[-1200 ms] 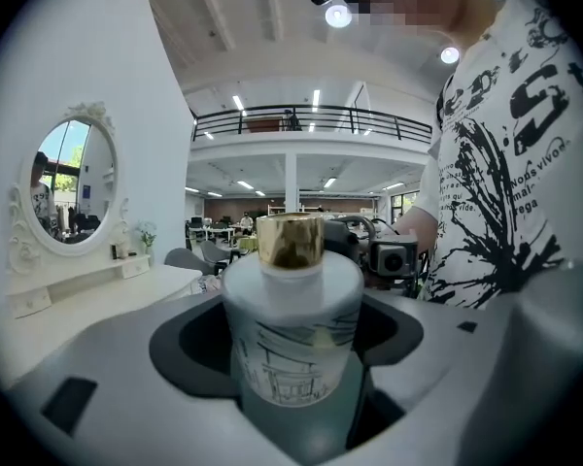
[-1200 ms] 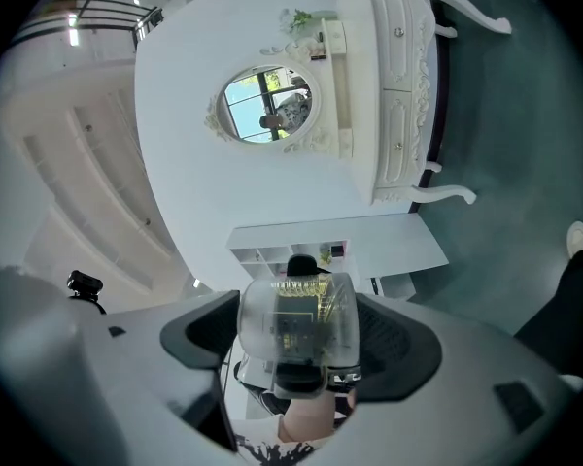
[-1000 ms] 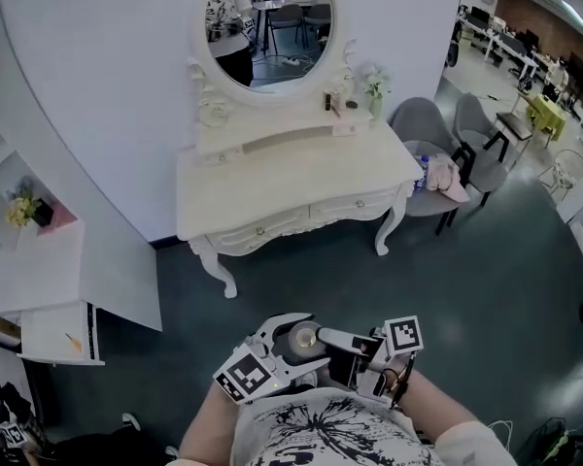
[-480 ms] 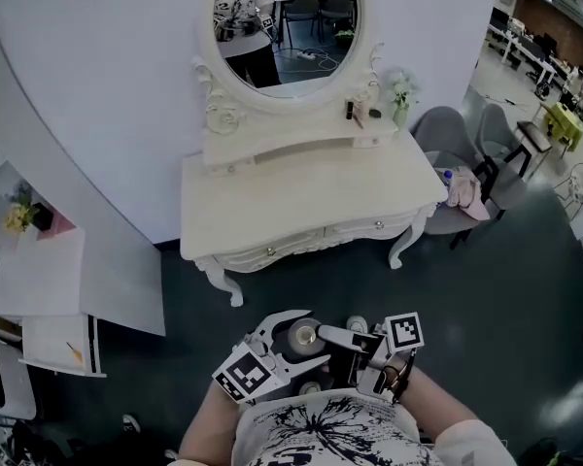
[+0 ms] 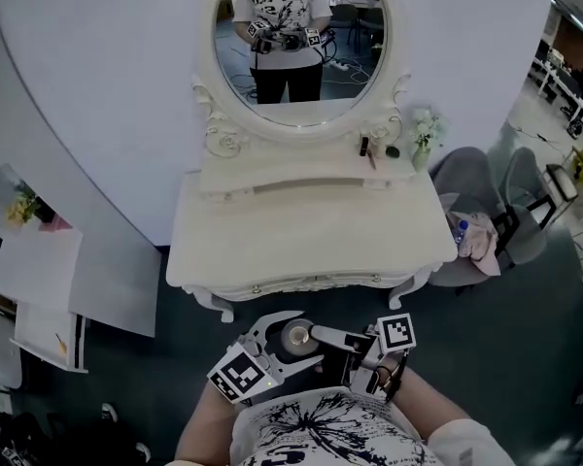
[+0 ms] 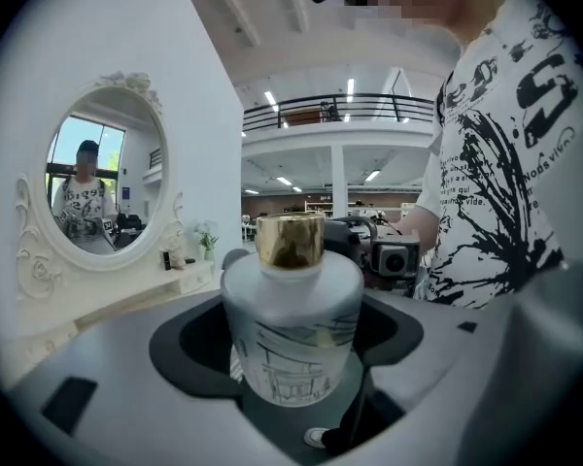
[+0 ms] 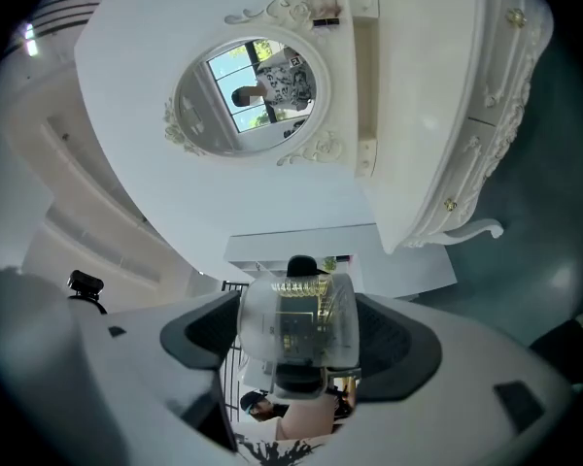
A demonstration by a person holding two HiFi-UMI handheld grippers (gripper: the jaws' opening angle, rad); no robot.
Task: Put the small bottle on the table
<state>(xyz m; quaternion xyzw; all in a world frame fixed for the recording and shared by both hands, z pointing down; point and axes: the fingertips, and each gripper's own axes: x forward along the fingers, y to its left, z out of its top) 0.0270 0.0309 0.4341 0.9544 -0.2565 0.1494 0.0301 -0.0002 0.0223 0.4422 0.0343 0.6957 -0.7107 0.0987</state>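
Dressing table (image 5: 311, 246) ahead, left gripper (image 6: 291, 357) and right gripper (image 7: 296, 348) fingers clamp small bottle (image 5: 297, 339)

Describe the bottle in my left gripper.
In front of the white dressing table, at the person's chest, find the left gripper. Its fingers clasp a frosted bottle; its gold cap sets it apart from the right gripper's clear, dark-capped bottle.
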